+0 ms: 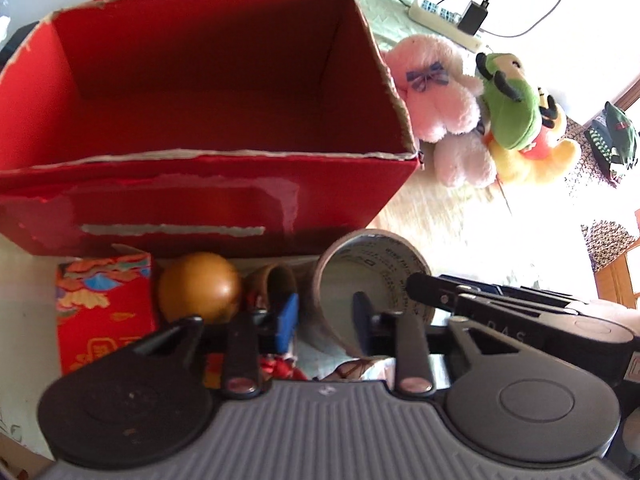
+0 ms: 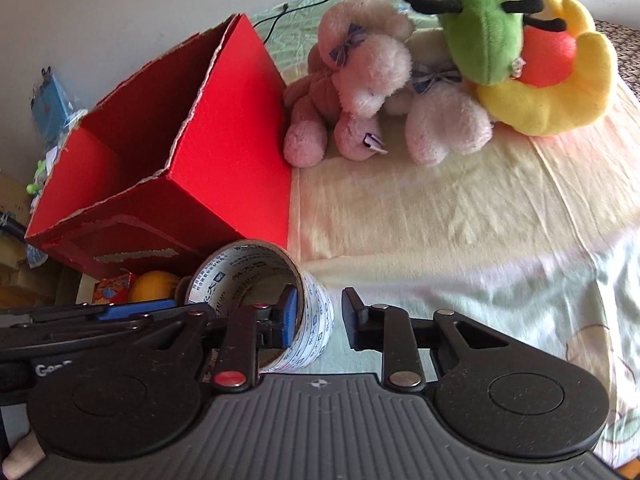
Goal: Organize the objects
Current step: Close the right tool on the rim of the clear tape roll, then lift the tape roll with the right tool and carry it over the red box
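Observation:
A roll of printed packing tape [image 1: 384,256] [image 2: 248,264] lies on its side in front of a big open red cardboard box [image 1: 200,196] [image 2: 232,140], whose inside shows nothing. My left gripper [image 1: 324,320] is open and straddles the roll's left wall, with one finger inside the core. From the other side my right gripper [image 2: 318,318] is also open and straddles the right wall, its blue-padded finger inside and the other just outside. In the left wrist view, one of the right gripper's fingers [image 1: 424,286] reaches into the roll.
A small red patterned box [image 1: 104,308], a golden ball [image 1: 198,286] and a brown cup [image 1: 272,280] sit against the big box's front. Pink [image 2: 360,64], white [image 2: 444,124] and green-yellow [image 2: 488,28] plush toys lie on the pale cloth [image 2: 440,220]. A power strip [image 1: 440,20] lies behind.

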Motion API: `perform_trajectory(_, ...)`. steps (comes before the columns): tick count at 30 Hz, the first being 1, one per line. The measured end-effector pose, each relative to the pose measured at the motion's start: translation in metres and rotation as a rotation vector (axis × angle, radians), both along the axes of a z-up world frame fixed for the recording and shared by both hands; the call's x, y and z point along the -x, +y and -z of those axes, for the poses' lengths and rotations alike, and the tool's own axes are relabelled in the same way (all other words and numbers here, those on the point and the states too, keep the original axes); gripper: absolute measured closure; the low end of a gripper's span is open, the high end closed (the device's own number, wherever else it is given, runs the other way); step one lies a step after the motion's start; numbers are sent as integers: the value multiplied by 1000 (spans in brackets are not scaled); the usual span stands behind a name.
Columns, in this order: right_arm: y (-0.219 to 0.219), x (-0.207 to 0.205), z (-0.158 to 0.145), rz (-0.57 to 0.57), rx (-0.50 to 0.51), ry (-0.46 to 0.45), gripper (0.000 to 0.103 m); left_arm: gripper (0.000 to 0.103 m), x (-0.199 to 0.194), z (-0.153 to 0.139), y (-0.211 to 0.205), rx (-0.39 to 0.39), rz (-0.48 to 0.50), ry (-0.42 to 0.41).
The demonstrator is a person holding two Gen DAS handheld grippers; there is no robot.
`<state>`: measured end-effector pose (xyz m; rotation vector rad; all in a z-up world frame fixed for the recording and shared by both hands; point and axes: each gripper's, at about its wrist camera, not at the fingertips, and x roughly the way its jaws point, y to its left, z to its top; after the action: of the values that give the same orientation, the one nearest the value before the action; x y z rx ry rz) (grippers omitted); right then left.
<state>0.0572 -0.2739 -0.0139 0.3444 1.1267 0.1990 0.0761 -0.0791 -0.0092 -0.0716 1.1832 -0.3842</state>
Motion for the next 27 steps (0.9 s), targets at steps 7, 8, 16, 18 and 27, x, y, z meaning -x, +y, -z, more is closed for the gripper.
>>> perform_trajectory(7,-6,-4,-6,-74,-32,22,90,92,-2,5,-6,-59,-17,-7)
perform_trajectory(8,-6,-7,-7,-80,-25,22,90,96,-1,4,-6,-65,-17,-7)
perform_trajectory(16,-25,-5,-24,-91,57,7,90,98,8,1,-33,-61,40,-6)
perform_trajectory(18,-36,-2,-32,-79,81,-13,90,98,13,-3,-43,-50,69,-23)
perform_trajectory(27,-72,5,-81,-10,101,-189,90,98,21,-54,-70,11,138,-200)
